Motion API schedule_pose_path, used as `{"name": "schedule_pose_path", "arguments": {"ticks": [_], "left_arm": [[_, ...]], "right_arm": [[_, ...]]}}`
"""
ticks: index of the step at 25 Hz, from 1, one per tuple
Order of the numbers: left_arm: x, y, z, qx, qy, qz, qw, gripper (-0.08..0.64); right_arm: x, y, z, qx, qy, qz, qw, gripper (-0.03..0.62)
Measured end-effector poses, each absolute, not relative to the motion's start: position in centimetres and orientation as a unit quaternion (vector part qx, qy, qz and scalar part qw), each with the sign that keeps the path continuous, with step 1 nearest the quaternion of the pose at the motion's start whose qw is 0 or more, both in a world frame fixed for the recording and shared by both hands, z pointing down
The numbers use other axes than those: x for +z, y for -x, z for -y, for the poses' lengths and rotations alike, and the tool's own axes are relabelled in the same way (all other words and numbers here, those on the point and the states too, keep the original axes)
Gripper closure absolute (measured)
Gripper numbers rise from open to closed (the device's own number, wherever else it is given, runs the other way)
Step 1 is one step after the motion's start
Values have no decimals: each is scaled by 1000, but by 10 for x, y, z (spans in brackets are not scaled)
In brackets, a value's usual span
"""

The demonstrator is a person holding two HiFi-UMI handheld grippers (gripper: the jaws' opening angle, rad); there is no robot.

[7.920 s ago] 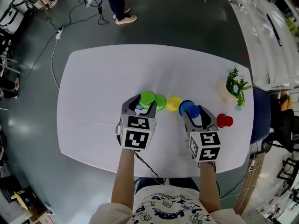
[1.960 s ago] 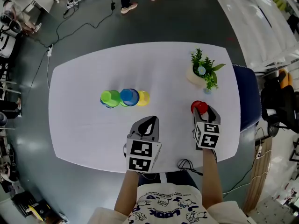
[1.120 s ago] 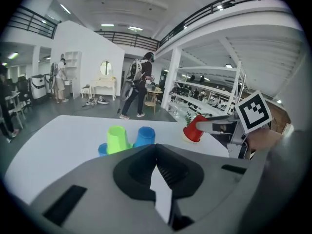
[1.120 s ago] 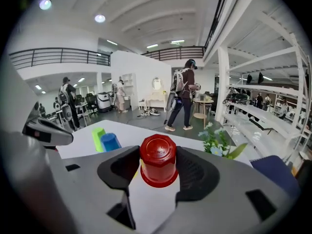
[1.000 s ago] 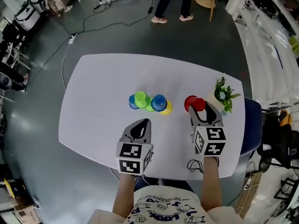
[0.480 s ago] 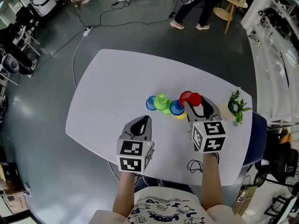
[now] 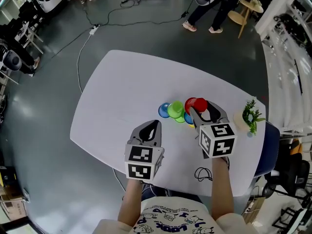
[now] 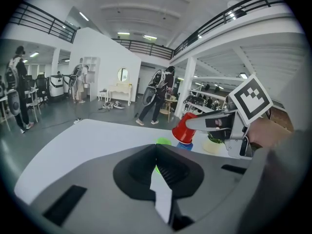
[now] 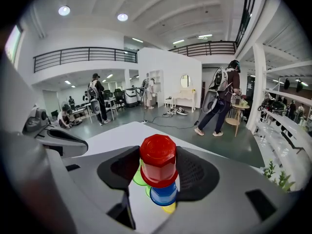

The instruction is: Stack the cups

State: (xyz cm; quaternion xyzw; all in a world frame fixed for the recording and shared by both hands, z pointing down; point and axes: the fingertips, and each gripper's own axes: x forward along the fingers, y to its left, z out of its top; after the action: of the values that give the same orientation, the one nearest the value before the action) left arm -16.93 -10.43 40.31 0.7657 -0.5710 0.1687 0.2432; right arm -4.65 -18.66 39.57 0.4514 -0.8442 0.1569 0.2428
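My right gripper [image 7: 201, 112] is shut on an upside-down red cup [image 7: 196, 104], held above the right end of a row of cups on the white table [image 7: 122, 91]. The row shows a blue cup [image 7: 164, 109] and a green cup [image 7: 175, 109]. In the right gripper view the red cup [image 9: 158, 160] hangs just over a blue cup [image 9: 163, 195] that sits on a yellow one [image 9: 168, 208], with the green cup [image 9: 140, 177] to their left. My left gripper [image 7: 154, 126] is shut and empty, nearer the front edge. The left gripper view shows the red cup [image 8: 184, 129] from the side.
A small potted plant [image 7: 250, 116] stands at the table's right edge. A black cable [image 7: 202, 173] lies near the front edge by my right arm. People [image 7: 214, 4] and a wooden stool [image 7: 243, 18] are on the floor beyond the table.
My right gripper has carried the red cup leftward, from apart on the right to over the right end of the row. The left gripper has shifted a little and stays shut.
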Motion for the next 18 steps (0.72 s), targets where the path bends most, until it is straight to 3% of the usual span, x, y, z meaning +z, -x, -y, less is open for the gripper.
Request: {"name": "schedule_pose_path", "arguments": {"ticks": [18], "left_arm": [[414,166,122,173,-774,553,254,546]], "right_arm": [[415,68,195,164,-430,843,279,344]]}}
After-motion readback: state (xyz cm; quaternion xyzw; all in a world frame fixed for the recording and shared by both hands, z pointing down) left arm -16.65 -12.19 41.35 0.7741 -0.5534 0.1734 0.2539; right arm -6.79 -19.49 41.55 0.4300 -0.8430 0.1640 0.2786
